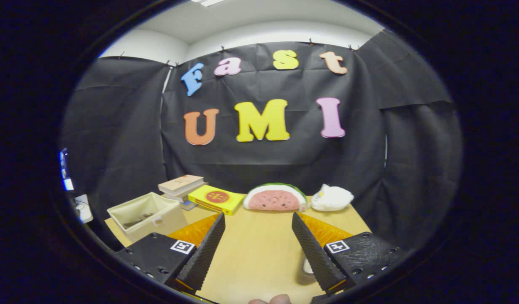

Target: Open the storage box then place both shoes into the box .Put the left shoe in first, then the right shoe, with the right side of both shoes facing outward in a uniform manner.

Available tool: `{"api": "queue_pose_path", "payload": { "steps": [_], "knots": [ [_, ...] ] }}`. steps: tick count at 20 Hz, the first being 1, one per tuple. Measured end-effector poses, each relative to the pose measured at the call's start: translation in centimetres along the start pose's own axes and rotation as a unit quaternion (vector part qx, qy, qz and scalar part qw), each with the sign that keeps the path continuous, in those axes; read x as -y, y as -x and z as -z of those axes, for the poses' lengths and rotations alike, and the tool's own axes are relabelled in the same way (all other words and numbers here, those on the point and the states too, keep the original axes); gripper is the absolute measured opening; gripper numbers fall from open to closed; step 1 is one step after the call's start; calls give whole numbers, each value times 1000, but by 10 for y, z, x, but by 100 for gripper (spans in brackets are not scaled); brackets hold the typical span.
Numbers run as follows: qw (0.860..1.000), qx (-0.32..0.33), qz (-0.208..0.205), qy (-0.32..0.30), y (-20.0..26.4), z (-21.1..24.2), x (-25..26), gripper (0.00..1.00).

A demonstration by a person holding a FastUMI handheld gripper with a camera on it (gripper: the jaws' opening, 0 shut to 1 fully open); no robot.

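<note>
My gripper (258, 216) is open, held above a light wooden table (259, 253), with only bare tabletop between its fingers. To the left of the left finger a beige fabric bin (146, 215) stands at the table's left edge, its top open and some small dark items inside. A small pale object (305, 267) lies on the table close against the inner side of the right finger, partly hidden by it; I cannot tell what it is.
Beyond the fingers, along the back of the table, are a stack of books (181, 188), a flat yellow box (216, 199), a watermelon-slice plush (275, 197) and a white plush (331, 197). A person's fingertip (276, 299) shows just behind the fingers.
</note>
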State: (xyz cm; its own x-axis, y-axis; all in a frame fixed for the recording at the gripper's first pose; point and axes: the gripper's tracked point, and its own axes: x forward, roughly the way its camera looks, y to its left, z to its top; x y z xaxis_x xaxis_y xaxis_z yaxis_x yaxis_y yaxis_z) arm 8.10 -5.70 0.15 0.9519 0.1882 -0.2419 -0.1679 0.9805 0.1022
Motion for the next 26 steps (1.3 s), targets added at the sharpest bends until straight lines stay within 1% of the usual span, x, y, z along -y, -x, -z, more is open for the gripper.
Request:
{"api": "queue_pose_path", "payload": {
  "steps": [2, 3, 4, 6, 8, 10, 12, 14, 17, 18, 20, 21, 22, 23, 24, 25, 26],
  "knots": [
    [999, -21, 39, 4, -3, 17, 58, 96],
    [998, -35, 52, 4, -7, 28, 80, 96],
    [997, -57, 59, 3, -11, 41, 96, 96],
    [993, -105, 55, 1, -28, 71, 113, 96],
    [988, -145, 47, -16, -43, 101, 118, 96],
    [980, -190, 46, -31, -56, 133, 121, 96],
    [972, -224, 54, -40, -68, 159, 125, 96],
    [967, -244, 54, -45, -76, 176, 126, 96],
    [960, -272, 41, -49, -80, 199, 123, 96],
    [959, -277, 38, -54, -82, 204, 123, 93],
    [954, -287, 30, -86, -87, 214, 120, 68],
    [953, -288, 36, -91, -86, 213, 121, 55],
    [955, -279, 58, -84, -88, 212, 129, 43],
    [957, -269, 72, -85, -90, 208, 136, 23],
    [955, -272, 63, -100, -88, 208, 130, 3],
    [953, -274, 53, -118, -84, 208, 123, 2],
    [954, -267, 54, -125, -86, 206, 122, 3]
  ]
}}
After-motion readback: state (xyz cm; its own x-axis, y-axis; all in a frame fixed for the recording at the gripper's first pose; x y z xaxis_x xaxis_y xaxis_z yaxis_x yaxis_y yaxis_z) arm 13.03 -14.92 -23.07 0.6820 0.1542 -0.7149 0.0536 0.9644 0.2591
